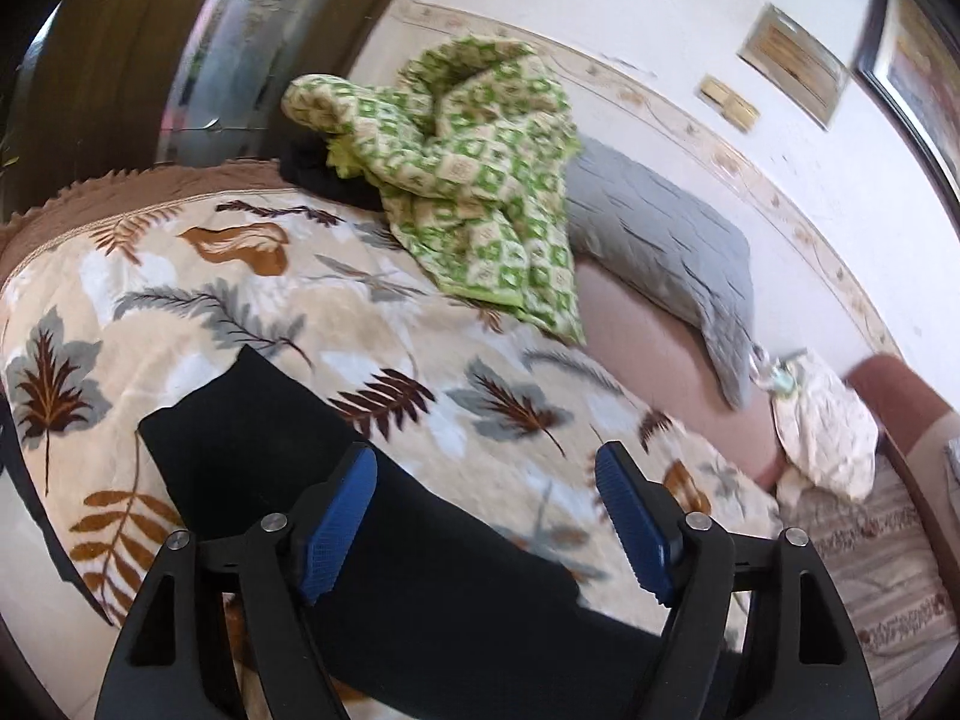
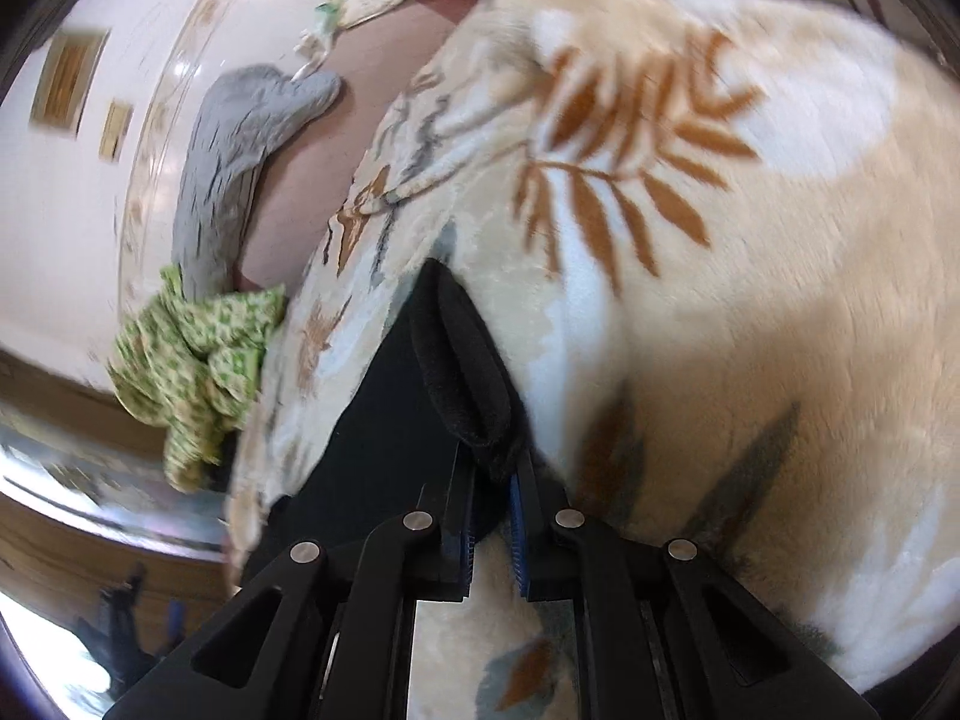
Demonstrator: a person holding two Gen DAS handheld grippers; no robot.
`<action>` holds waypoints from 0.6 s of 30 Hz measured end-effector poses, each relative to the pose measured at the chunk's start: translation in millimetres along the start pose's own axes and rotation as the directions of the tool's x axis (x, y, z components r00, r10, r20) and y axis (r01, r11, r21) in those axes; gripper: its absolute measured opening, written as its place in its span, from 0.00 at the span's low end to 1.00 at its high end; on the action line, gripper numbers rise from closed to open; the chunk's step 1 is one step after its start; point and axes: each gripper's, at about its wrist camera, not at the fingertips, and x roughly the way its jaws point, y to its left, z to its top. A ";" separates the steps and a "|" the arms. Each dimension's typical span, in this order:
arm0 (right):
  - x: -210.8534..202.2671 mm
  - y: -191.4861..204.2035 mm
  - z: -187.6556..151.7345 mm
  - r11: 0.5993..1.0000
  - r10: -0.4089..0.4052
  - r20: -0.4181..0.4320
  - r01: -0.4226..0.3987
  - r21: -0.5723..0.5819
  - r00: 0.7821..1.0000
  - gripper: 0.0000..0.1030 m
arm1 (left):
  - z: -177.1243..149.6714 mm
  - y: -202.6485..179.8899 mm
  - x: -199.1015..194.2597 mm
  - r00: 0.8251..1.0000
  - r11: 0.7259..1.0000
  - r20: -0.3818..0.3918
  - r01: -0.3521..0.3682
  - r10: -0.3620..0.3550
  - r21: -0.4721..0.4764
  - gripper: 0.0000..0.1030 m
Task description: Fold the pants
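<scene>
1. Two tongs: the left tongs (image 1: 486, 516) are spread wide above the pants (image 1: 336, 480), holding nothing; the right tongs (image 2: 493, 534) are pressed together, pinching a thick rolled edge of the pants (image 2: 468, 360).
2. One pair of pants, plain black, lying flat on the bed's leaf-print blanket (image 1: 240, 300).
3. Beyond the pants: one green quilt (image 1: 480, 180), then one grey pillow (image 1: 660, 240).

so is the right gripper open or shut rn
Shut: the right gripper has its blue pads nearly together, pinching a fold of the black pants. The left gripper is open.
</scene>
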 end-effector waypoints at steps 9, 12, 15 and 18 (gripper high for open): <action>-14.2 54.1 -16.8 0.939 -0.052 0.133 0.094 -0.330 0.990 0.08 | -11.7 8.6 45.3 0.996 0.998 -0.085 0.019 -0.025 -0.062 0.74; -18.7 76.5 -24.6 0.908 0.063 0.132 -0.002 -0.419 0.989 0.08 | -1.3 21.3 58.0 0.994 0.993 -0.100 0.023 -0.035 -0.116 0.74; -15.1 103.0 -39.6 0.850 0.115 0.118 -0.037 -0.525 0.986 0.08 | 4.2 28.3 69.0 0.994 0.988 -0.103 0.018 -0.035 -0.156 0.74; -2.2 121.7 -53.8 0.816 0.160 0.051 -0.103 -0.568 0.986 0.08 | 4.8 34.0 72.6 0.994 0.983 -0.106 0.013 -0.033 -0.184 0.74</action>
